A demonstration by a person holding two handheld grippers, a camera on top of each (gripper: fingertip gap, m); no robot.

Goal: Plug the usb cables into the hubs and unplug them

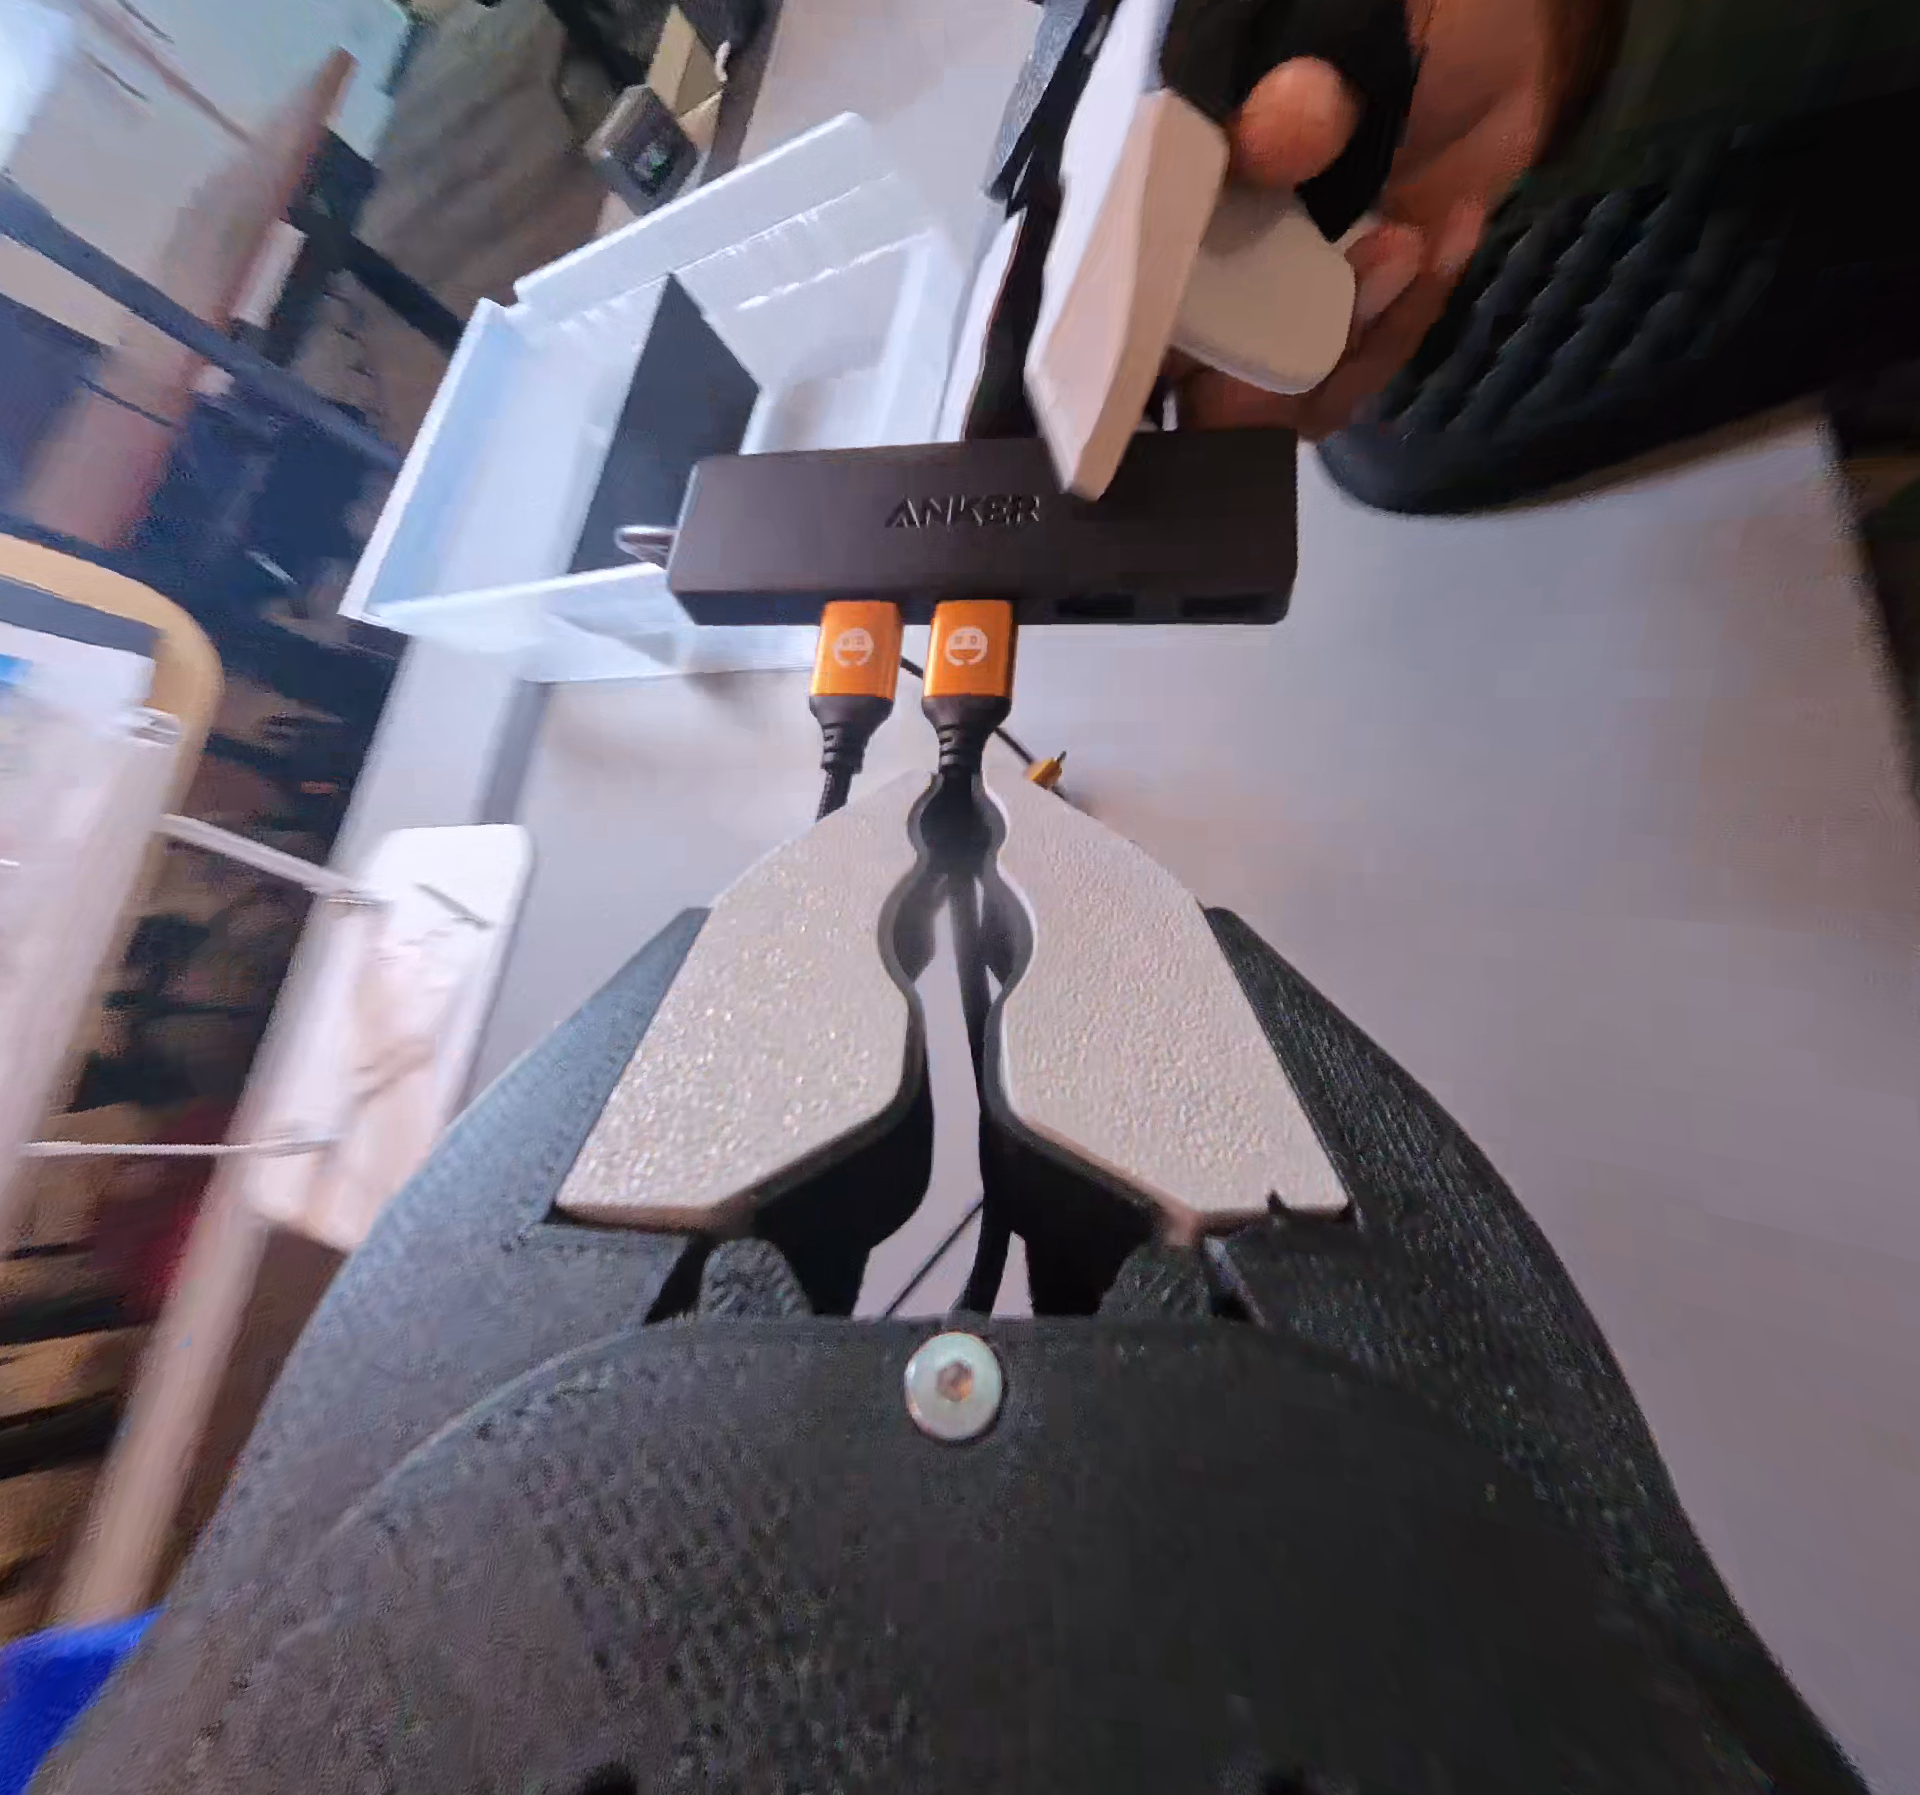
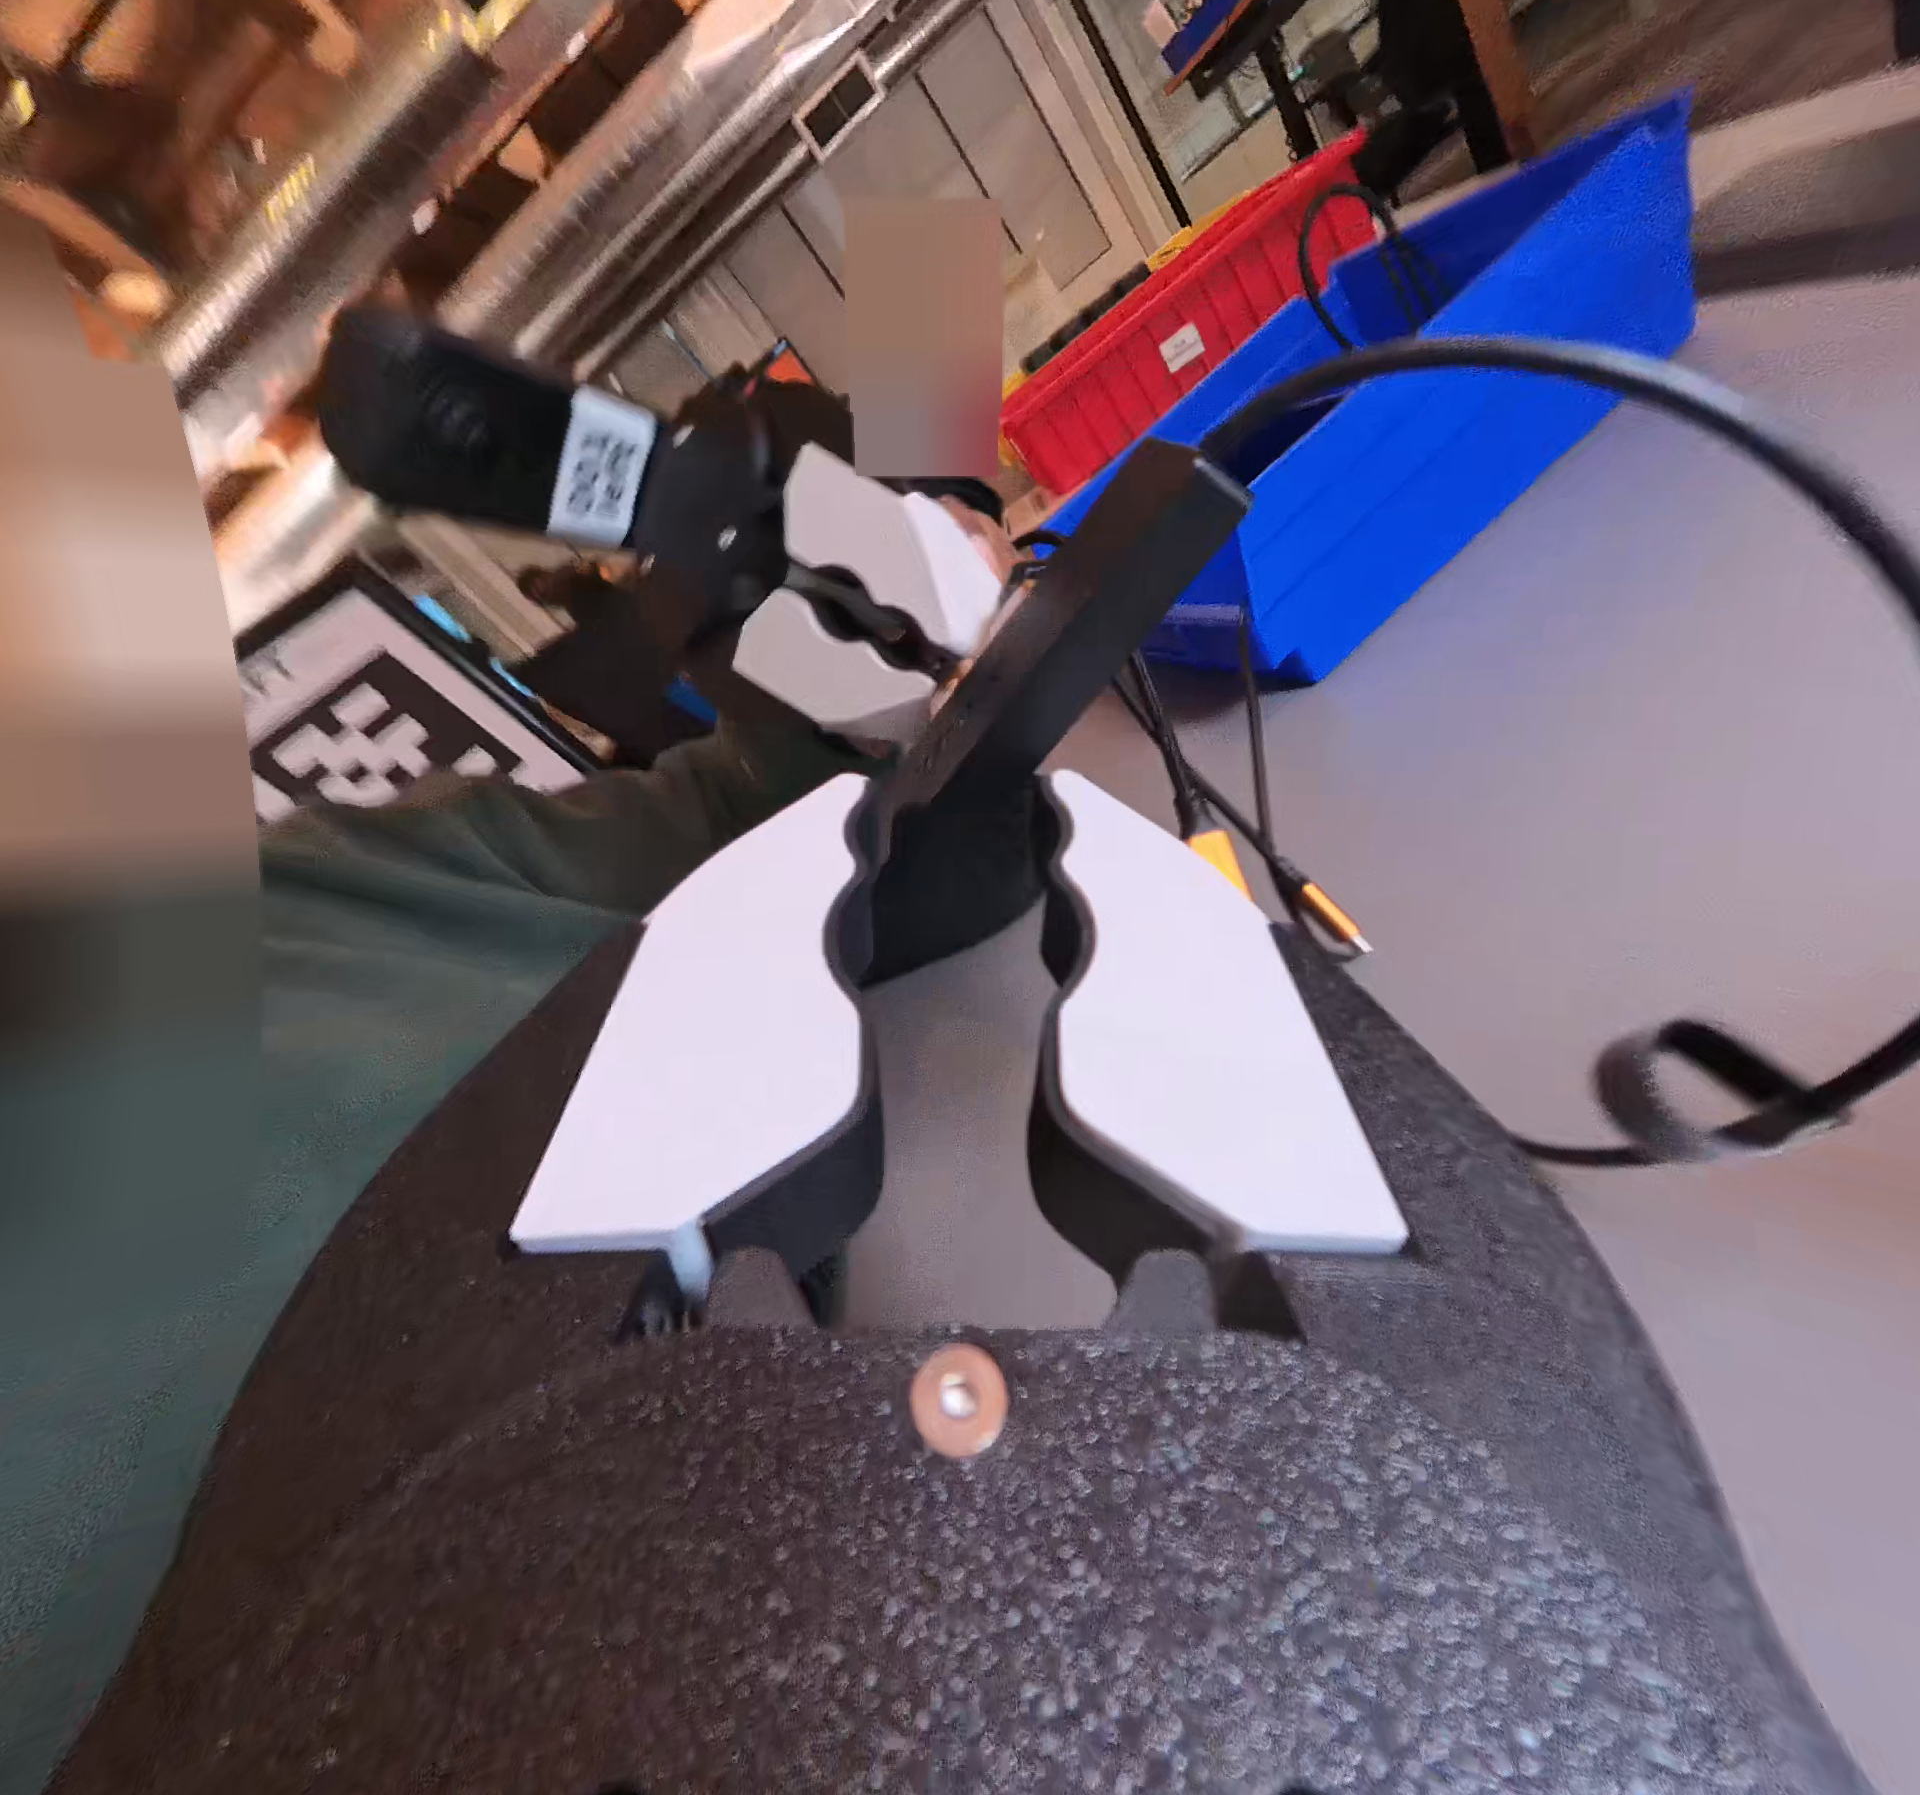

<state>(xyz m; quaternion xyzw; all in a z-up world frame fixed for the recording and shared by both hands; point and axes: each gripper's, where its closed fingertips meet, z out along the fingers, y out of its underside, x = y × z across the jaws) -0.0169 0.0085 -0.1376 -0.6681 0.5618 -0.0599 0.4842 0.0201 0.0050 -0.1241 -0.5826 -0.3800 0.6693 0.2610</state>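
Left gripper (image 1: 954,800): fingers drawn close together, pinching the black braided cable (image 1: 951,758) just behind the right-hand orange plug (image 1: 968,649). That plug and a second orange plug (image 1: 856,649) beside it are both seated in adjacent ports on the near edge of the black hub (image 1: 987,540); two further ports to the right stand vacant.

Right gripper (image 2: 961,789): fingers set narrow, clamped on one end of the hub (image 2: 1049,633), which is lifted clear of the grey tabletop (image 2: 1558,810) and tilted. In the left wrist view the right gripper (image 1: 1091,457) comes down over the hub's far edge, covering part of its top face, with the person's hand (image 1: 1434,135) behind it.

Surroundings: a white open box (image 1: 582,415) lies just behind the hub. Two loose orange-tipped cable ends (image 2: 1278,872) rest on the table right of the right gripper. The hub's own black lead (image 2: 1621,374) arcs overhead. A blue bin (image 2: 1475,415) and a red bin (image 2: 1174,363) stand farther back.
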